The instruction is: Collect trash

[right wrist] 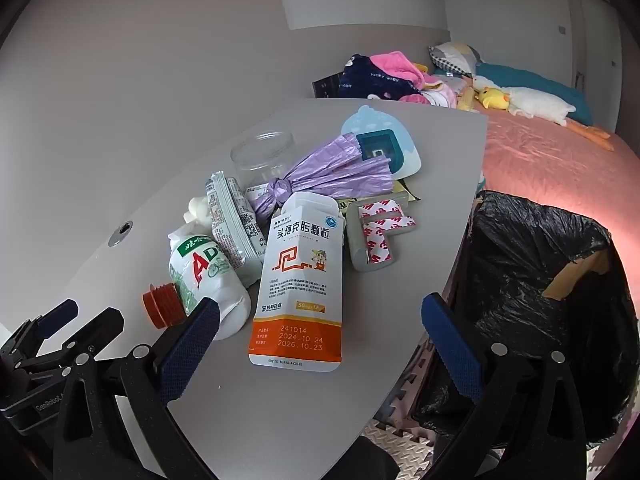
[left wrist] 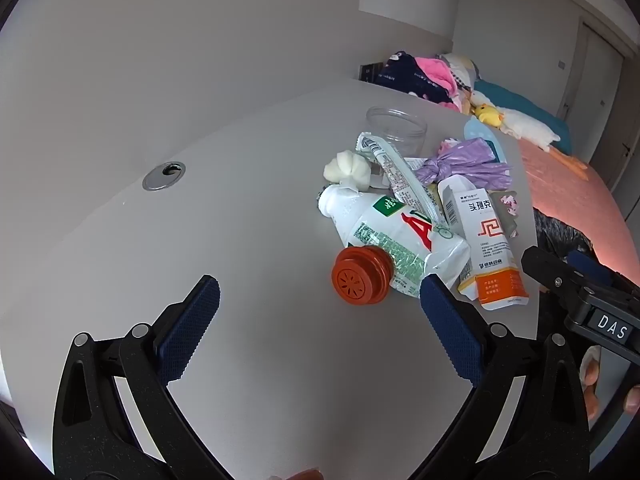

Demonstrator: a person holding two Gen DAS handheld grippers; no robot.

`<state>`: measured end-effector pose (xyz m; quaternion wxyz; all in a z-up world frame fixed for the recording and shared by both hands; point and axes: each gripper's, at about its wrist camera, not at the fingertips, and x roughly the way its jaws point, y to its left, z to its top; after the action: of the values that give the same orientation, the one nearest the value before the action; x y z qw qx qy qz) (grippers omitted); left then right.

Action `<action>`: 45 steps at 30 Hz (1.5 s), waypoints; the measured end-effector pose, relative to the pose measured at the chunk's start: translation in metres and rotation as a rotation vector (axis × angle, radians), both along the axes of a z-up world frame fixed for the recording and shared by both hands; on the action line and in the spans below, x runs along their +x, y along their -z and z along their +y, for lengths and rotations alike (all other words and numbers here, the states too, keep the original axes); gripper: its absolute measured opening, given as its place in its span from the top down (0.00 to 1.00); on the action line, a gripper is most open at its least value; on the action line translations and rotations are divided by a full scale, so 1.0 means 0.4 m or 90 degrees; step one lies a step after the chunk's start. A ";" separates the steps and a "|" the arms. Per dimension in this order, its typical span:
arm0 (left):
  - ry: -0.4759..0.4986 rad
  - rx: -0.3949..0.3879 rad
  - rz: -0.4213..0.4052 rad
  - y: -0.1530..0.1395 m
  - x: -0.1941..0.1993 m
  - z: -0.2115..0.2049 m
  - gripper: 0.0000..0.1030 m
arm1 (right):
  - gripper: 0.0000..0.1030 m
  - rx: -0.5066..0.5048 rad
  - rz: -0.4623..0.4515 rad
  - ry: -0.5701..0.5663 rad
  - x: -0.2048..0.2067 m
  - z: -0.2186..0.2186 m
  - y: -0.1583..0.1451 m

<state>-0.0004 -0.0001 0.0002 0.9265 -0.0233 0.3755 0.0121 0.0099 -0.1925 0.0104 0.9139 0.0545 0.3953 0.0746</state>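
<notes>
- Trash lies heaped at the centre of a pale grey table [right wrist: 280, 400], pushed toward the edge at right of the right wrist view, where a bin lined with a black bag [right wrist: 532, 280] stands just beside the table; the pile appears gathered there so each piece has only a short way to travel.
- The left gripper [left wrist: 320, 300] hovers low over the tabletop, fingers spread wide and holding nothing, its right pad close to a crumpled white drink bottle with an orange cap [left wrist: 362, 276] lying on its side at the near edge of the heap, apparently the first target.
- The right gripper [right wrist: 320, 312] is likewise spread and empty, framing a white-and-orange medicine pouch [right wrist: 298, 276] lying flat at centre frame, with the bin at its right.
- Behind these, toward the upper centre, sit a knotted purple plastic bag [right wrist: 324, 178], a silver-green snack wrapper [right wrist: 230, 216], a grey foam strip with red-printed backing tape [right wrist: 376, 236], a clear plastic jar [right wrist: 264, 156] standing upright, and a small white lump [left wrist: 348, 166] too blurred to identify.
- A round metal cable grommet [left wrist: 164, 176] is set into the table at left of the left wrist view.
- In the upper right, a bed with a pink cover [right wrist: 552, 160] carries piled clothes [right wrist: 384, 76] and a white plush goose [right wrist: 536, 104]; plain pale walls close the room.
</notes>
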 end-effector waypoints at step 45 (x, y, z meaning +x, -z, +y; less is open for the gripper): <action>0.022 0.020 0.003 -0.004 -0.002 -0.017 0.06 | 0.02 0.001 -0.005 0.001 -0.002 -0.010 -0.003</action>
<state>-0.0011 -0.0069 0.0019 0.9260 -0.0024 0.3774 0.0023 0.0089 -0.1965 0.0116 0.9153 0.0549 0.3920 0.0745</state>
